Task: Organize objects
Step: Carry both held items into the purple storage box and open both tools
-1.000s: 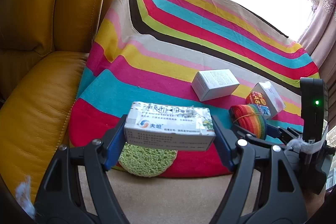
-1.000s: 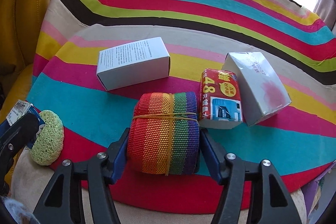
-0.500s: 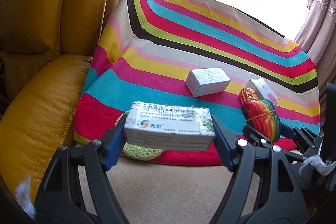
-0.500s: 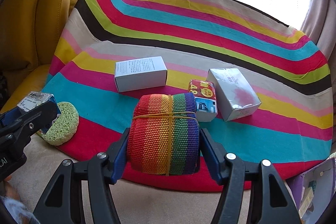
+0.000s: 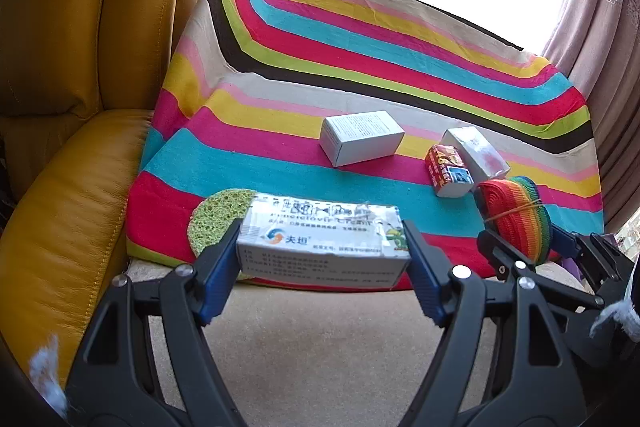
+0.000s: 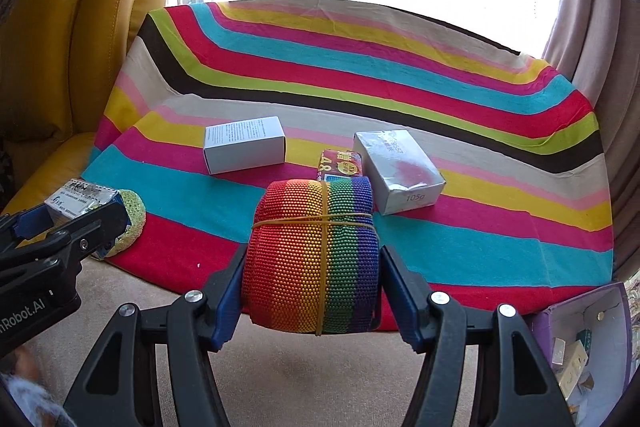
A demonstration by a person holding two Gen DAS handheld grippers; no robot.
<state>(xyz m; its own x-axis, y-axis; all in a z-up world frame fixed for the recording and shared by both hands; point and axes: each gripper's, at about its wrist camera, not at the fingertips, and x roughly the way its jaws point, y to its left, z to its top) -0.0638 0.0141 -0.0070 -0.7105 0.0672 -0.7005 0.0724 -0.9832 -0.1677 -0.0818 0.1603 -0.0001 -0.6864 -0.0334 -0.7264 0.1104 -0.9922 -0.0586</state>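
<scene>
My left gripper (image 5: 322, 267) is shut on a white medicine box (image 5: 324, 245) with blue print, held above the striped cloth's near edge. My right gripper (image 6: 312, 279) is shut on a rainbow strap roll (image 6: 312, 255) bound with a rubber band; the roll also shows in the left wrist view (image 5: 516, 219). On the striped cloth (image 6: 480, 239) lie a white box (image 6: 244, 145), a red carton (image 6: 340, 165), a silver box (image 6: 400, 171) and a green sponge (image 5: 218, 215).
A yellow leather armchair (image 5: 80, 107) stands at the left. A purple box (image 6: 588, 339) with small items sits at the lower right. Beige seat surface (image 5: 320, 347) lies below the grippers. Curtains (image 6: 592, 27) hang at the right.
Both grippers have pulled back and up from the cloth with their loads. The cloth and the boxes on it look smaller and farther away now.
</scene>
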